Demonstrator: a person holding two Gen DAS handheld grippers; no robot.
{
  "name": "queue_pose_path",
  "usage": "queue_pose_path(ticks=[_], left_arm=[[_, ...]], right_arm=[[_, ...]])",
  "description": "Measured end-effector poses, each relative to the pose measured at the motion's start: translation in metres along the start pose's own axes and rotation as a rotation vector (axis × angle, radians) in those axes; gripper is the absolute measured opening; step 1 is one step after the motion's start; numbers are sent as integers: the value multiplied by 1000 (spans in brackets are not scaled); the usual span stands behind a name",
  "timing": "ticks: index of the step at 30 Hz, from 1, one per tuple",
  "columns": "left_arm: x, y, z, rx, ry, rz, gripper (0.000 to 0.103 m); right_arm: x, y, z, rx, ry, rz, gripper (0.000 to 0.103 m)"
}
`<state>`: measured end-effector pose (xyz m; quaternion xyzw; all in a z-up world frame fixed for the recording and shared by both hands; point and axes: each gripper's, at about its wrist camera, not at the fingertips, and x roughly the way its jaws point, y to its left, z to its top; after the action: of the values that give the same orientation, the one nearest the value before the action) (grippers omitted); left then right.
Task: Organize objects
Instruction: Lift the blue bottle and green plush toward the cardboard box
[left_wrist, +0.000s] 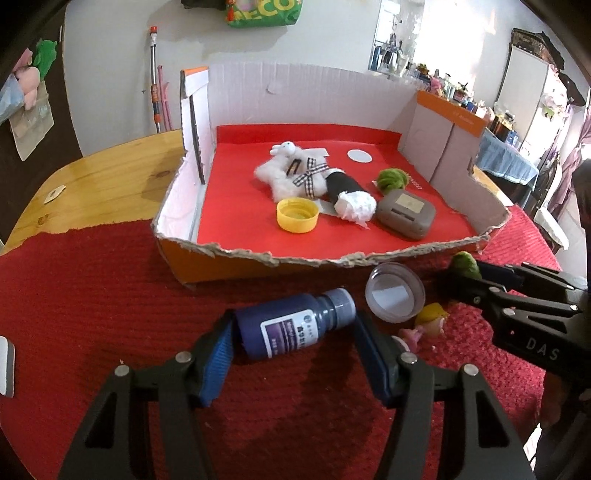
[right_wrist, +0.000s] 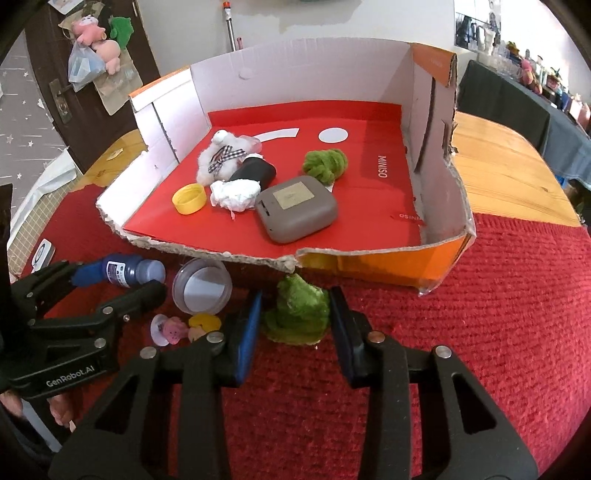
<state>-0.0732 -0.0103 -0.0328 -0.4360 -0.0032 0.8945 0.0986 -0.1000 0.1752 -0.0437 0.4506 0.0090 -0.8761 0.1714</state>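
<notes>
Looks like both grabs are set up for dropping stuff into the cardboard box (left_wrist: 236, 258): left gripper (left_wrist: 293, 354) fingers half-open around the blue bottle (left_wrist: 291, 321) lying on the red tabletop cloth (left_wrist: 92, 314), not clearly pinching, right gripper (right_wrist: 295, 326) fingers nearly closed straddling the green fluffy ball (right_wrist: 297, 314) just outside the box's torn front edge.

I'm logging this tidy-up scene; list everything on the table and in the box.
Torn cardboard box: one, orange outside, red-lined, on red cloth.
In box: white plush toy, yellow cap, black tube with white wad, grey case, green yarn ball.
In front of box: blue bottle, clear lidded jar, green fuzzy clump, pink-and-yellow toy.
Left gripper: around bottle.
Right gripper: around clump.
</notes>
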Motion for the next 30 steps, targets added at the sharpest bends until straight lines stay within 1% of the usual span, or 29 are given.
queue_pose_path(ticks=[10,26,30], left_arm=[[-7,-3,-3,1,-10,-4,64],[-39,-10,-5,11,-73,-7,64],[-39,-11,-5,15,-73,-6,64]], right_arm=[[-17,13,-3,-25,-25,23,34],[-49,28,-10,-45,-81,36,34],[-50,29,-10,-46,-81,39,34]])
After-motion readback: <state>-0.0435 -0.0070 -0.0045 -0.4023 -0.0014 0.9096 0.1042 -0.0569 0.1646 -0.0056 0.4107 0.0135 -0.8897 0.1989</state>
